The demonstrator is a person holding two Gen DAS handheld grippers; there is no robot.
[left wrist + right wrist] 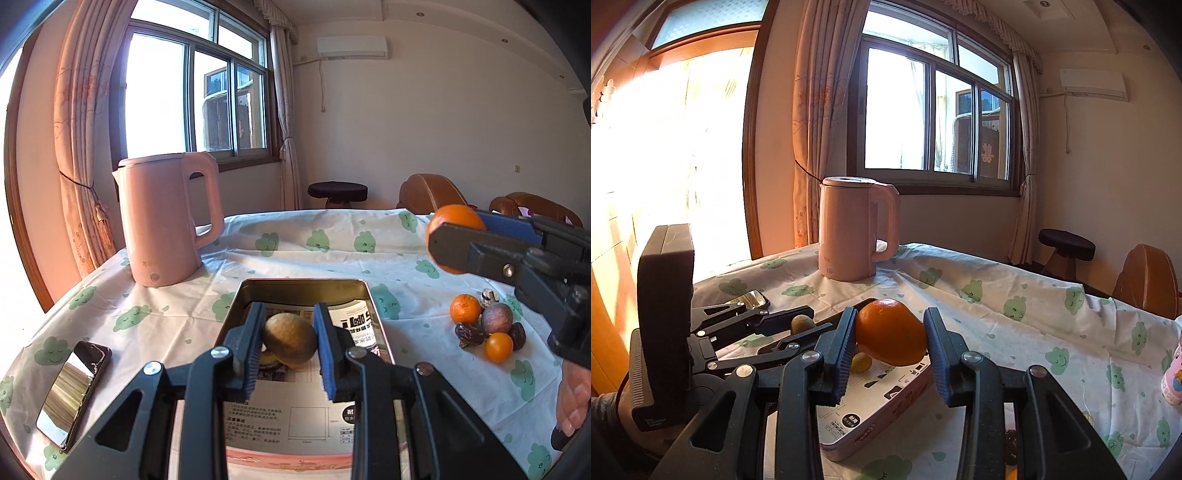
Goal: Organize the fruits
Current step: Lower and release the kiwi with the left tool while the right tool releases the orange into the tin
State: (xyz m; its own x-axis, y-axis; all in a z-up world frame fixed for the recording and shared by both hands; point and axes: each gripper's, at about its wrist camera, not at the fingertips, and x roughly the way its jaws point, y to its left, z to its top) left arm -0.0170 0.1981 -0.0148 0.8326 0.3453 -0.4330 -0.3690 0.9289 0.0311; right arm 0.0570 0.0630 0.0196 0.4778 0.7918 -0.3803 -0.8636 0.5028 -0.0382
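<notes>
Both grippers [290, 341] [890, 341] tilted down, fruit-laden

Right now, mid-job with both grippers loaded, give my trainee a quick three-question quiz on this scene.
1. True or false: the left gripper grips a brownish-green kiwi fruit over the open rectangular metal tin.
2. What does the right gripper hold? A) a purple passion fruit B) a large round orange C) a phone
3. Fill in: the tall pink electric kettle stands on the cloud-print ____.

Key: 1 true; 2 B; 3 tablecloth.
</notes>
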